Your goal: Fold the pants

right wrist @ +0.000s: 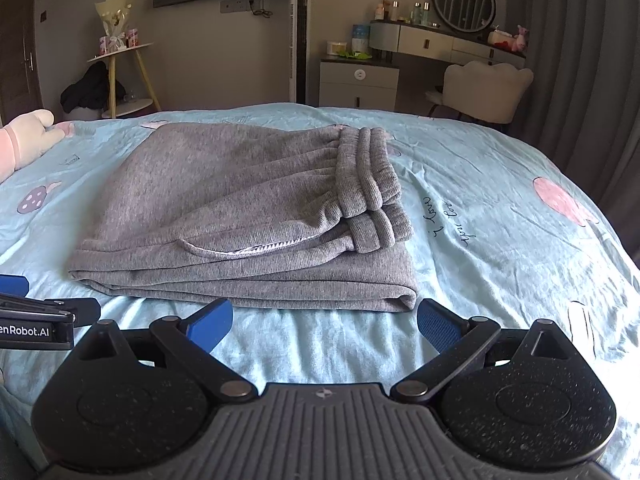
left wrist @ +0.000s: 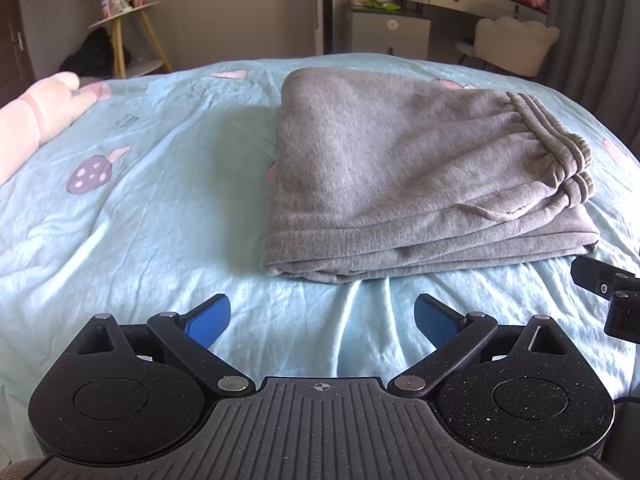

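Observation:
Grey sweatpants point(left wrist: 400, 176) lie folded in a flat stack on the light blue bedsheet point(left wrist: 140, 208), with the ribbed waistband point(left wrist: 560, 148) on the right. They also show in the right wrist view point(right wrist: 240, 216), with the waistband point(right wrist: 368, 176) on top at the right. My left gripper point(left wrist: 322, 316) is open and empty, just short of the stack's near edge. My right gripper point(right wrist: 324, 320) is open and empty, close to the near folded edge. Each gripper shows at the edge of the other's view: the right one point(left wrist: 604, 292) and the left one point(right wrist: 36, 316).
A pink plush toy point(left wrist: 36, 120) lies at the bed's left edge. Beyond the bed stand a yellow-legged side table point(right wrist: 120, 64), a tower fan point(right wrist: 299, 40), a nightstand point(right wrist: 358, 84), a vanity with a round mirror point(right wrist: 464, 0), and a white chair point(right wrist: 486, 92).

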`<state>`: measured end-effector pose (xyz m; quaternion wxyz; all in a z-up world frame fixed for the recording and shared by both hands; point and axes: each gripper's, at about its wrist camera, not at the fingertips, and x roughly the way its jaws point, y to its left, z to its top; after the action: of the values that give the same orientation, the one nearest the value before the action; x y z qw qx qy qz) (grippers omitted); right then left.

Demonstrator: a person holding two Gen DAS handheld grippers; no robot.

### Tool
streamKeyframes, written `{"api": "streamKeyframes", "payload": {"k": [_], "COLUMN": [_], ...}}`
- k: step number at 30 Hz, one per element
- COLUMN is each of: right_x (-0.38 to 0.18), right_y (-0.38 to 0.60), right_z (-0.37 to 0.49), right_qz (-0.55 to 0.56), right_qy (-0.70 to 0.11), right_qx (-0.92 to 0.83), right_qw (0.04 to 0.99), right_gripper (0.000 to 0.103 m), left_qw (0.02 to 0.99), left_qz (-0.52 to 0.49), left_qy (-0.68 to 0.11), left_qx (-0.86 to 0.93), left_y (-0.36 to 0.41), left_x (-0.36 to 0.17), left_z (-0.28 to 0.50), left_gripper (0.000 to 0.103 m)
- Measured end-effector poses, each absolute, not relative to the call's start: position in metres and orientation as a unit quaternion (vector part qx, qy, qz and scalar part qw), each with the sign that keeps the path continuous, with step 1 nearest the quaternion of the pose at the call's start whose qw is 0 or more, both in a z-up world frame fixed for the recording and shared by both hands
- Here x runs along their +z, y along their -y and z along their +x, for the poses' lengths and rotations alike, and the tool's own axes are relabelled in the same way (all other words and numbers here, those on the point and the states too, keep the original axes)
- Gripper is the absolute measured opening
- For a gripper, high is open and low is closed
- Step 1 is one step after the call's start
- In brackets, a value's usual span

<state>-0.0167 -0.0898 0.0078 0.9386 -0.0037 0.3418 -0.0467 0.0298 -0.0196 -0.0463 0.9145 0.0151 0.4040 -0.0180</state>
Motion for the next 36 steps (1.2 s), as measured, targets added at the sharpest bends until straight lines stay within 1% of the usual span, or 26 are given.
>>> {"api": "streamKeyframes", "payload": {"k": [15,29,36], "right_x": [0.0086,0.0095,0.0095], "right_y": [0.0895,0.0889,0.0901], "right_z": [-0.0178,-0.0184,-0.0183], "right_qz": [0.003,0.009,0.011], "right_qy": [-0.341,-0.341,-0.342], "right_qx": [-0.045,-0.037,-0.037], "right_qw": [0.939,0.939,0.939], "right_gripper": [0.099,0.099,0.099], "left_qw": [0.913,0.909,0.906], "left_qz": [0.014,-0.021,-0.016], "left_qy": [-0.406,-0.416,-0.423], "left_qx": [-0.019,-0.024,-0.024], "left_y": [0.0194,0.0144,0.0158], "left_x": [-0.0471,-0.0485,-0.0503], "left_z": [0.0299,0.0320,0.0333], "left_gripper": [0.101,0.101,0.101]}}
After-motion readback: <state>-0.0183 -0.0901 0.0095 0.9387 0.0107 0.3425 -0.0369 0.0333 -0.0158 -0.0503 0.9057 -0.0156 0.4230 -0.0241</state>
